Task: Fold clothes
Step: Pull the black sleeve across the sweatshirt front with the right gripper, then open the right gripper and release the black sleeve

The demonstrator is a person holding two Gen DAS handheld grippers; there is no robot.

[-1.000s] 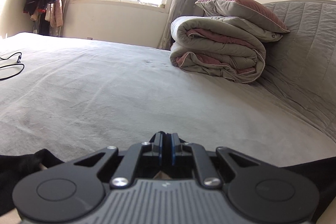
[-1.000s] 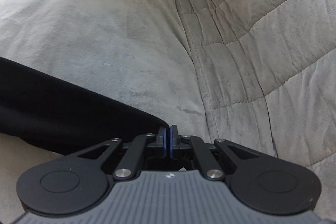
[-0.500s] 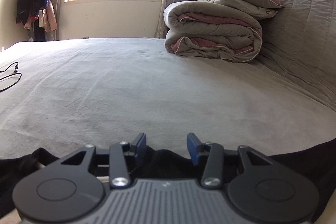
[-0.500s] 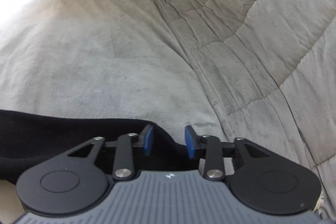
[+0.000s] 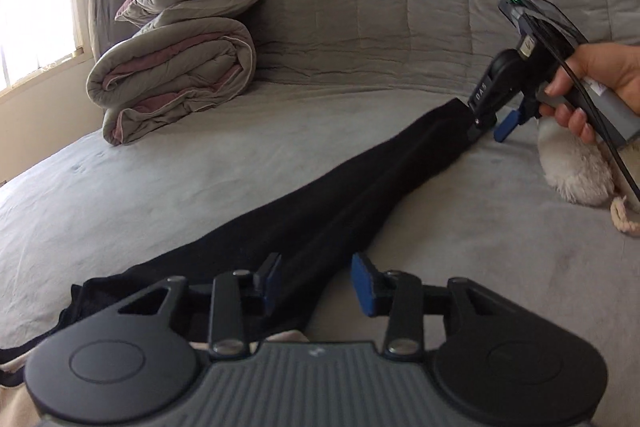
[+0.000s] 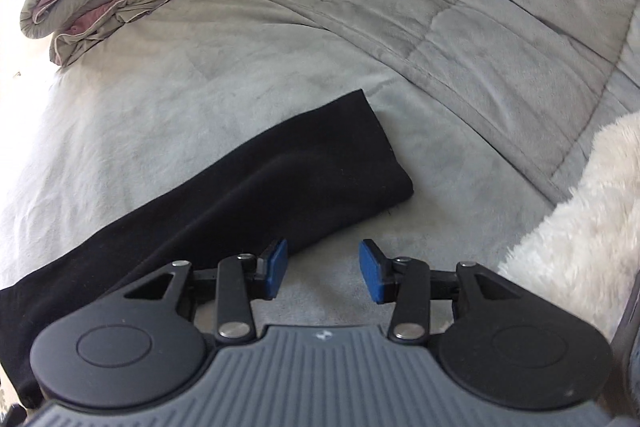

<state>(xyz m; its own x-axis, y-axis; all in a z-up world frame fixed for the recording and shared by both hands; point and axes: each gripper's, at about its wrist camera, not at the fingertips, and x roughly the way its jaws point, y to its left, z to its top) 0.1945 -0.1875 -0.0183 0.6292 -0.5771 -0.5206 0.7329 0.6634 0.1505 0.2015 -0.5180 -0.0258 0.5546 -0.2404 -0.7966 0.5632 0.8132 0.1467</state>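
Left gripper (image 5: 316,281): jaws partly apart and closing, black garment (image 5: 340,203) running between the pads but not pinched. Right gripper (image 6: 322,269): jaws partly apart, nothing between them, only bare bed cover (image 6: 200,99) seen in the gap; hem end of the garment (image 6: 352,163) lies just beside its left pad. A second ago both grippers were clamped shut at the garment's edge; it has since been released and laid long and flat across the bed. Stretch-and-lay step judged done; a fold is likely next. Folded duvet (image 5: 172,67) sits well apart; white fluffy item (image 6: 580,219) lies near the right gripper.
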